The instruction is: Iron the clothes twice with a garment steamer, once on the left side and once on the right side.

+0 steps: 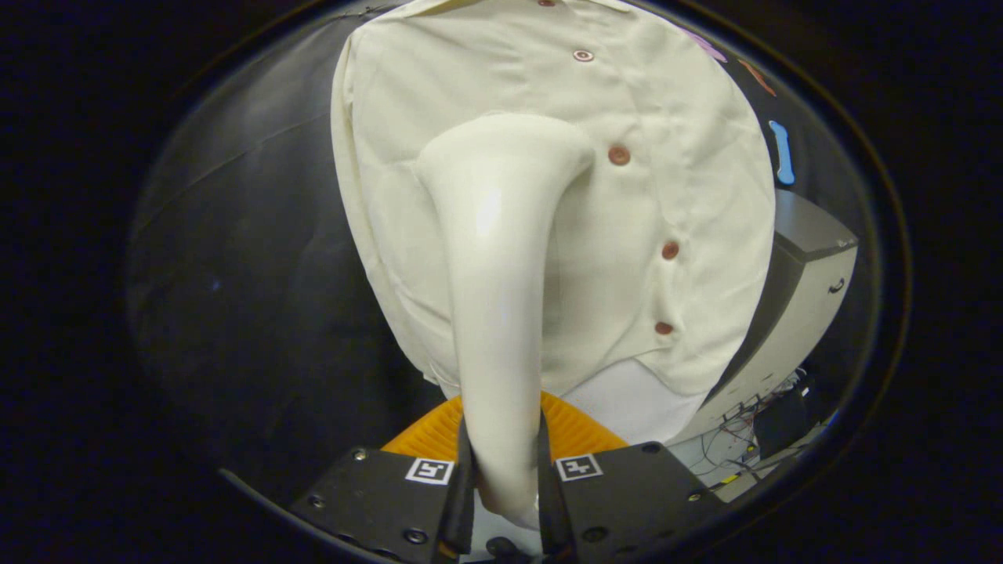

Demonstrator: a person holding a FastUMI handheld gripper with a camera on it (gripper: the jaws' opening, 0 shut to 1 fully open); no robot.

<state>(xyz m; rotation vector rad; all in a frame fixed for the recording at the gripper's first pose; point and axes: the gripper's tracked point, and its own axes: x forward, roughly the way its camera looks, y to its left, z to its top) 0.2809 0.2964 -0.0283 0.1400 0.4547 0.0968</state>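
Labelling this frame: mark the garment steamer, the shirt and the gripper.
garment steamer (501, 258): gripper view, on its handle, clamped between both fingers.
shirt (689, 204): gripper view, on the cloth beside the button row.
gripper (505, 478): gripper view, midway between the fingertips.

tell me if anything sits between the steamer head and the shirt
Nothing visible does. The gripper is shut on the glossy cream garment steamer, whose head lies directly against the cream button-up shirt, left of its row of brown buttons, with no cloth or cable across it.

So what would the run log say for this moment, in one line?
tongs: shut on steamer handle | steamer: head against shirt, beside button row | pass: under way
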